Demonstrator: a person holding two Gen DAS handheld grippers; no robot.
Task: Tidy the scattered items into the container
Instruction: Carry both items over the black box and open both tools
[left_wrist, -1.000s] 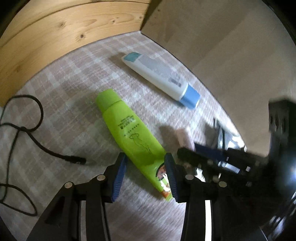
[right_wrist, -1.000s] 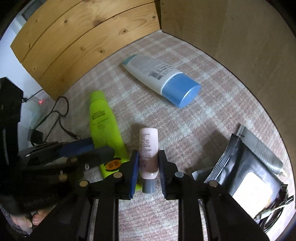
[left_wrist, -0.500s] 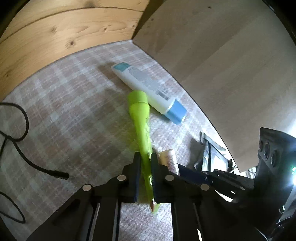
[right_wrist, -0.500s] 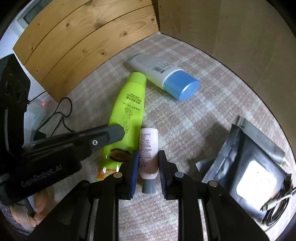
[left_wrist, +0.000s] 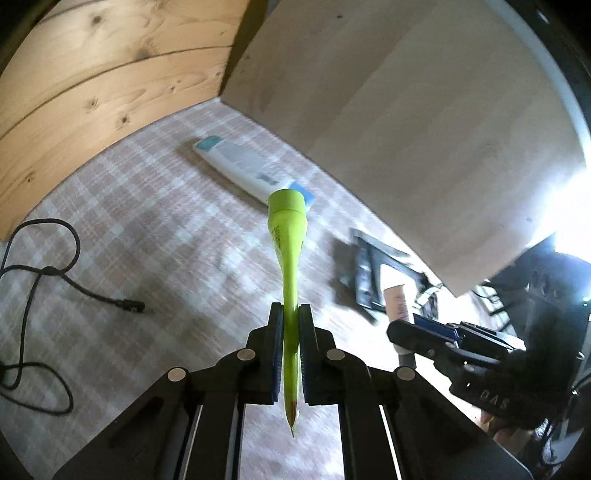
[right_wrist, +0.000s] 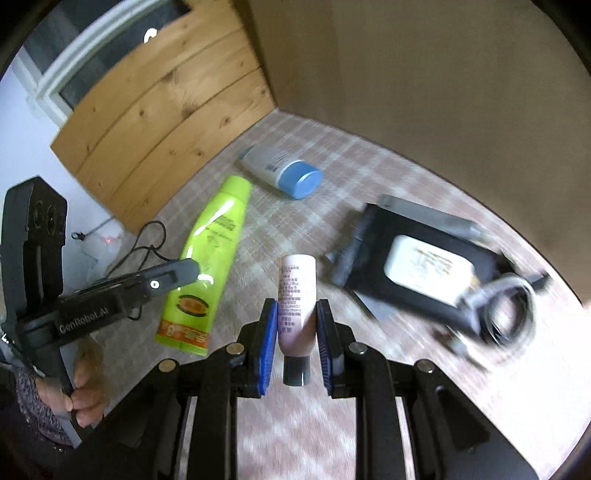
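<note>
Gripping: left gripper (left_wrist: 290, 345) jaws clamped on lime-green plastic squeeze tube (left_wrist: 288, 236) near its flat crimp, cap forward.
Right: right gripper (right_wrist: 296, 345) jaws clamped on pale-pink squeeze tube (right_wrist: 297, 295), both lifted for binning.

Daylight glare whitens the left view's right edge, the cloth (left_wrist: 155, 236) and black pouch (right_wrist: 424, 269) smear with motion blur, and fisheye bends the rims.

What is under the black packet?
The black packet lies on the checked cloth, with a grey tube poking out behind it. Anything directly beneath is covered.
</note>
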